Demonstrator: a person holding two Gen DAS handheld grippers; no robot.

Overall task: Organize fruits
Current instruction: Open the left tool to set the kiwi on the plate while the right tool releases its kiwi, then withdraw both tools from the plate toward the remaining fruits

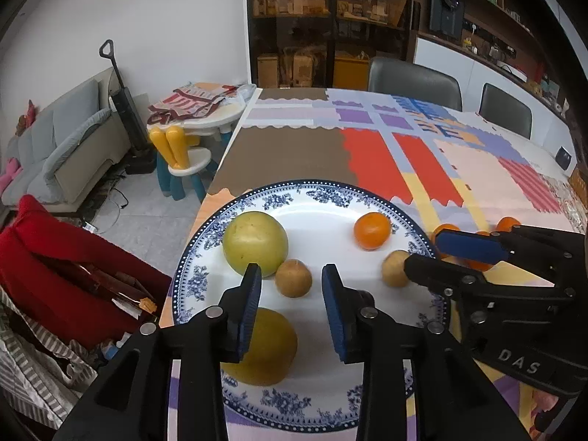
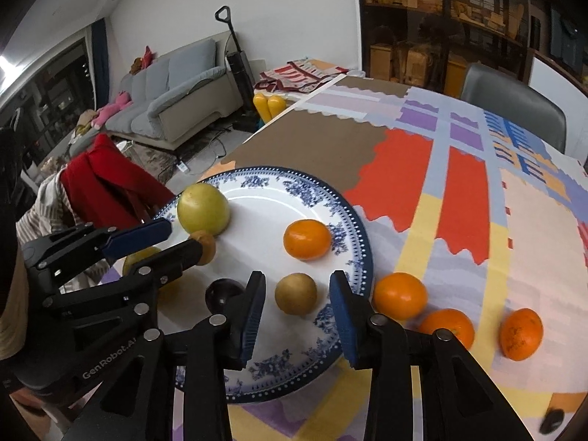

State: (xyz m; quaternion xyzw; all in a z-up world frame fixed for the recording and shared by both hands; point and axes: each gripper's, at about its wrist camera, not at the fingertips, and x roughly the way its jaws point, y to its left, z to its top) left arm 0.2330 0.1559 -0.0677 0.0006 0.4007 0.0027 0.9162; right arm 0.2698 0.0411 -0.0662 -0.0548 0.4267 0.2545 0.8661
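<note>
A blue-and-white plate (image 1: 205, 257) (image 2: 352, 228) holds a big green fruit (image 1: 255, 242) (image 2: 203, 208), a big yellow fruit (image 1: 272, 349), an orange (image 1: 372, 230) (image 2: 307, 239), a dark round fruit (image 2: 220, 292) and two small brown fruits. My left gripper (image 1: 291, 270) (image 2: 183, 235) is open, and one brown fruit (image 1: 293, 278) lies just past its tips, untouched. My right gripper (image 2: 297, 277) (image 1: 422, 250) is open around the other brown fruit (image 2: 296, 293), with gaps on both sides. Three oranges (image 2: 400, 296) (image 2: 448, 327) (image 2: 522, 334) lie on the cloth right of the plate.
The plate sits near the table's left edge (image 1: 220, 169) on a patchwork tablecloth (image 2: 459, 202). A red garment (image 1: 55, 275) hangs over a chair beside that edge. Grey chairs (image 1: 415, 81) stand at the far side.
</note>
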